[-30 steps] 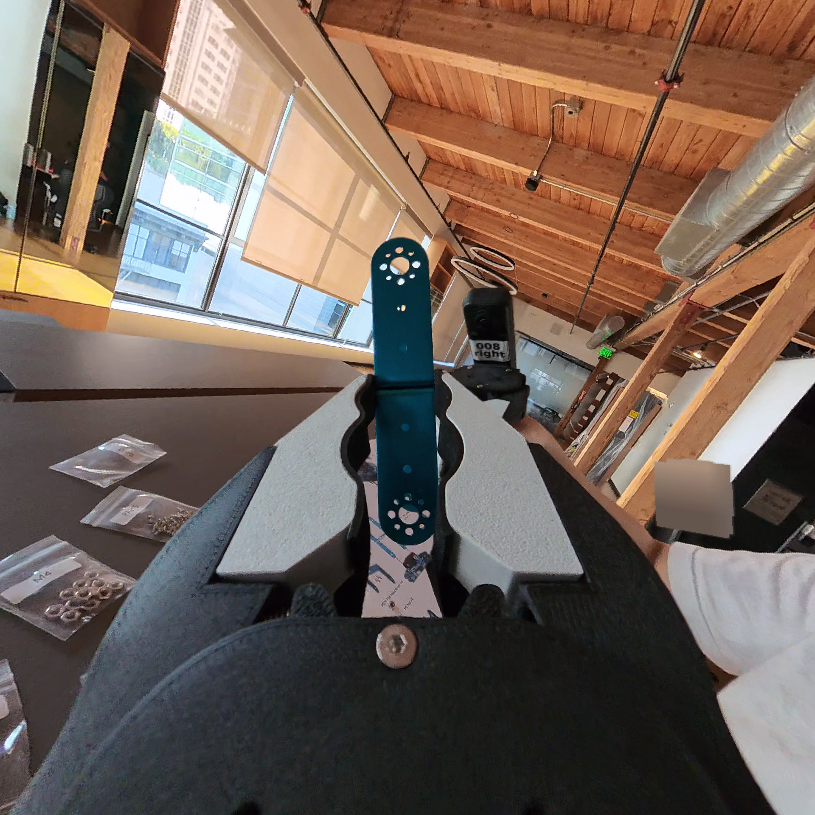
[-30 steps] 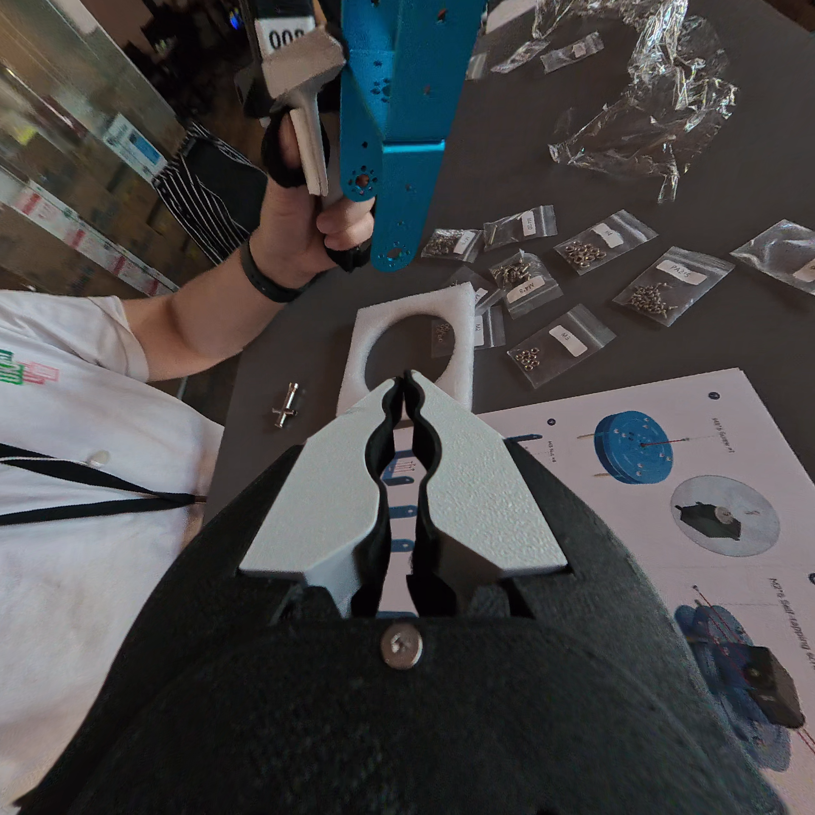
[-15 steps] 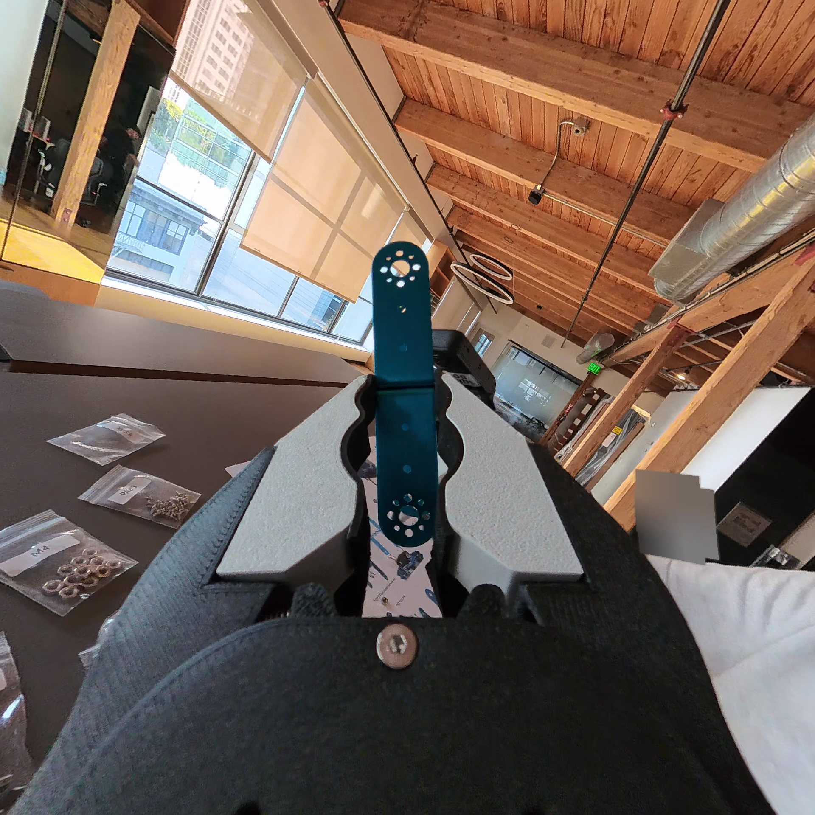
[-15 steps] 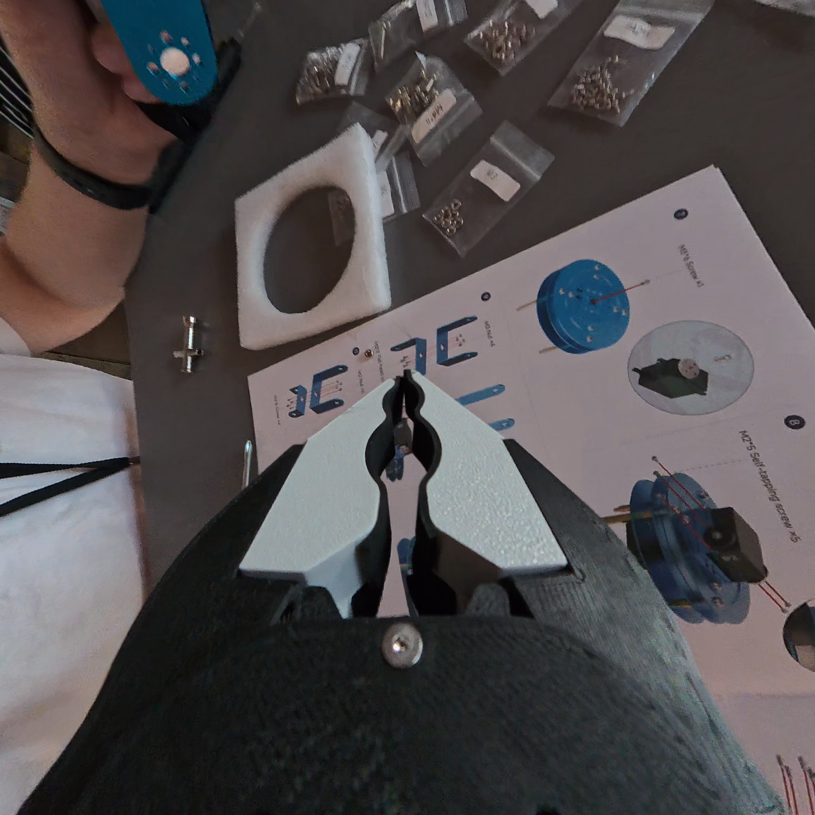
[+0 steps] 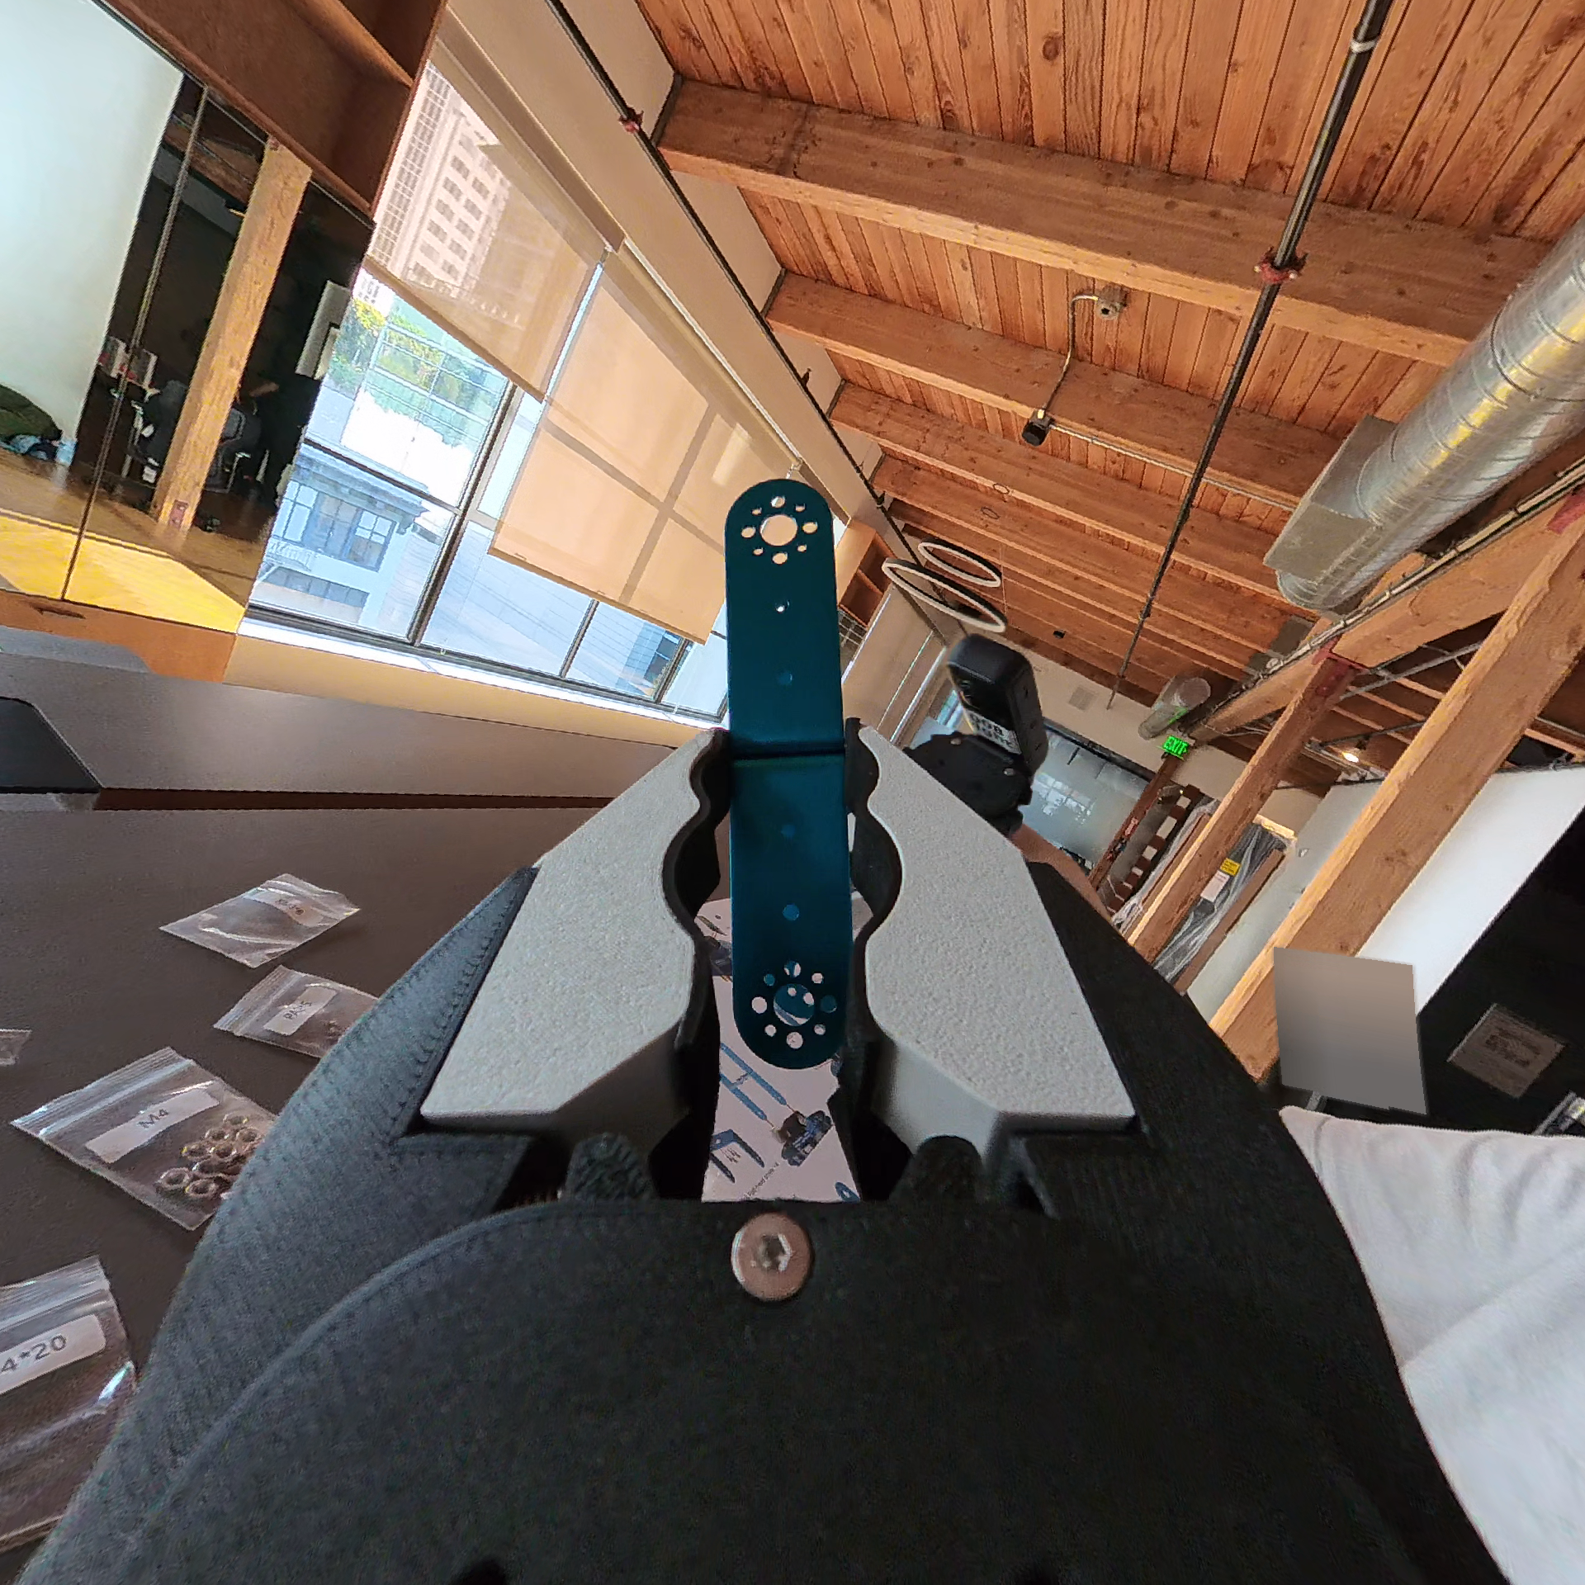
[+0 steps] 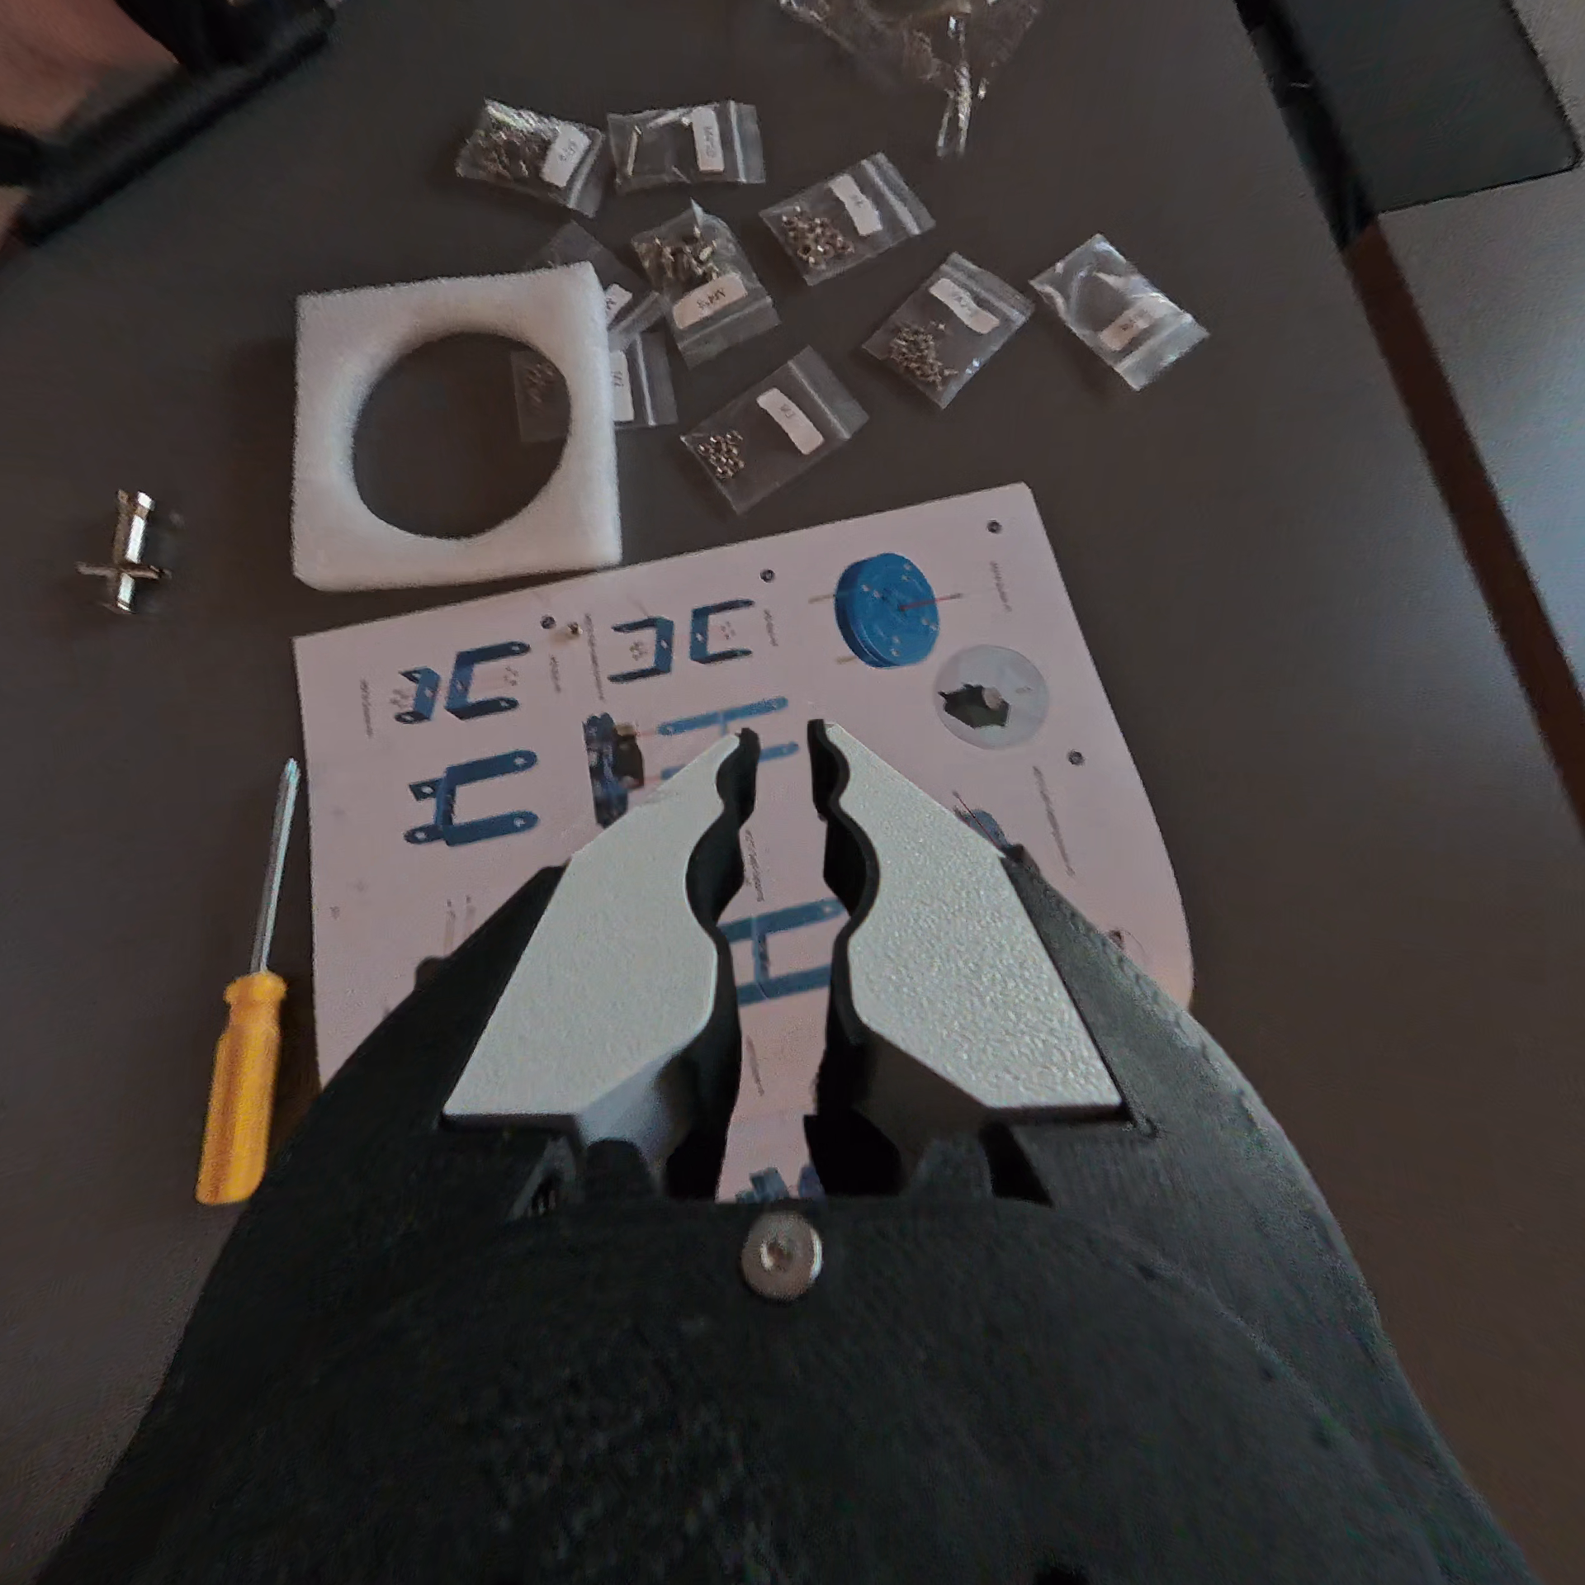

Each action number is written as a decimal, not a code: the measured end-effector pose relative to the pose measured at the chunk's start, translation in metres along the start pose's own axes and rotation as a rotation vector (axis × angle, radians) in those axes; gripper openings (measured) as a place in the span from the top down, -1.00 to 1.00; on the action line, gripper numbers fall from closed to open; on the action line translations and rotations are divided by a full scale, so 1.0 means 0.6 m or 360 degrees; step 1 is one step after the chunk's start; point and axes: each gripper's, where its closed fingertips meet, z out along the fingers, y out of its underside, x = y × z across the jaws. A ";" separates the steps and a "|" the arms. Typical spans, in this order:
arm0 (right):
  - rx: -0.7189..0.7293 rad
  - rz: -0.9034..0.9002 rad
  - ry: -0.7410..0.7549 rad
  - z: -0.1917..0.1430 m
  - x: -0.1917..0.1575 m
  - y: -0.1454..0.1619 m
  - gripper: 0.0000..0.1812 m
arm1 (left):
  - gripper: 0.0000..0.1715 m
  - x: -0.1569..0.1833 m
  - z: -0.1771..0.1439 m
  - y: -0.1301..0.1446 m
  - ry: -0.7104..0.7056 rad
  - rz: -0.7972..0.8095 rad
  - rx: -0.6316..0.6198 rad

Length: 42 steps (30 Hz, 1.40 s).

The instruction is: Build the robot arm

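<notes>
My left gripper (image 5: 787, 744) is shut on a dark blue metal bracket (image 5: 782, 635) with holes in it. It holds the bracket up in the air, one arm sticking out past the tips and the other lying back between the fingers. My right gripper (image 6: 778, 731) is open by a narrow gap and empty. It hovers over a white instruction sheet (image 6: 1072, 686) on the dark table (image 6: 1244, 600). A yellow-handled screwdriver (image 6: 240, 1089) lies left of the sheet.
A white foam frame with a round hole (image 6: 343, 549) lies beyond the sheet. Several small bags of screws and nuts (image 6: 772, 429) lie behind it and also show in the left wrist view (image 5: 154, 1141). A small metal fitting (image 6: 129, 557) lies far left, and crumpled plastic (image 6: 943, 51) at the back. The gap from one gripper's tips to the other's is roughly 25 centimetres. The yellow-handled screwdriver (image 6: 240, 1089) is closer to my right gripper, around 20 centimetres from its tips; the left tips are 35 centimetres off.
My right gripper has swung away from the held bracket and down over the sheet, and its jaws have parted from shut to a narrow gap. The left gripper still holds the bracket.
</notes>
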 end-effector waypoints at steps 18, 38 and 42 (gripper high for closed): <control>-0.0276 -0.0531 -0.0392 0.133 -0.122 0.052 0.83 | 0.71 0.003 0.003 0.004 0.0015 -0.0010 -0.0015; -0.0423 -0.0094 -0.0379 0.149 -0.121 0.038 0.84 | 0.71 0.007 -0.002 -0.008 0.0025 -0.0014 0.0014; -0.0466 -0.0155 -0.0327 0.152 -0.121 0.042 0.84 | 0.71 0.008 -0.001 -0.006 0.0029 -0.0012 0.0006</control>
